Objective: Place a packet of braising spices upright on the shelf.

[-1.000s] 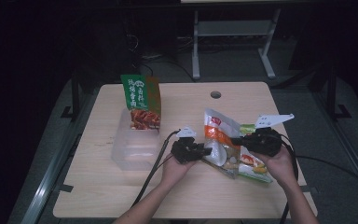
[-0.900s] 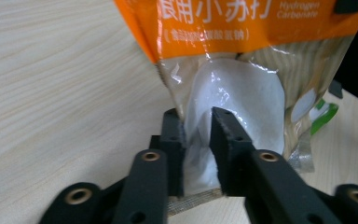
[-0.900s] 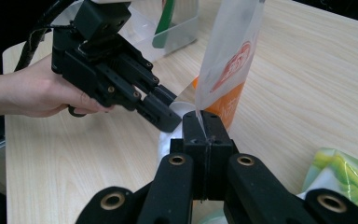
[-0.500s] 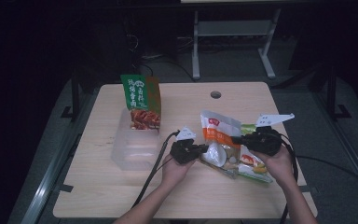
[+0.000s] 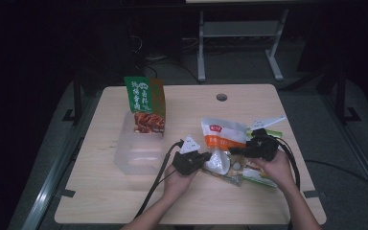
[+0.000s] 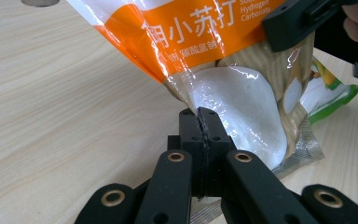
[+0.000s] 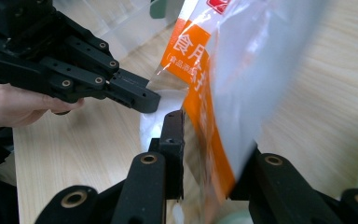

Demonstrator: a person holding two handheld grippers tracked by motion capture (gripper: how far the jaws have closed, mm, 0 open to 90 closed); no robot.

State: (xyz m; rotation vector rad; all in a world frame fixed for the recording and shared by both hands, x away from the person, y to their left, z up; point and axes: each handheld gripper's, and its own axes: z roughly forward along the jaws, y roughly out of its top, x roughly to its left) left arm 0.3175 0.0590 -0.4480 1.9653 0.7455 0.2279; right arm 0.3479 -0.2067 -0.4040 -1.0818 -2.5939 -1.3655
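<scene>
An orange-and-white powder bag (image 5: 223, 136) stands tilted at the table's right middle, between my two grippers. My left gripper (image 6: 204, 122) is shut on the bag's (image 6: 191, 32) clear lower edge, and its jaws meet on the film. My right gripper (image 7: 214, 140) has the bag (image 7: 247, 70) between its jaws, which have just been opening and stand apart from it. In the high view the left gripper (image 5: 206, 157) is at the bag's lower left. The right gripper (image 5: 237, 151) is at its lower right.
A clear plastic tub (image 5: 139, 153) sits left of the hands, with a green snack pouch (image 5: 143, 103) standing in its far end. Green and white packets (image 5: 258, 177) lie under the right hand, and a white packet (image 5: 268, 122) lies behind it. The tabletop has a cable hole (image 5: 221, 97).
The right hand has sunk a little toward the table, and the bag leans lower. The left hand has stayed beside the bag's lower left corner.
</scene>
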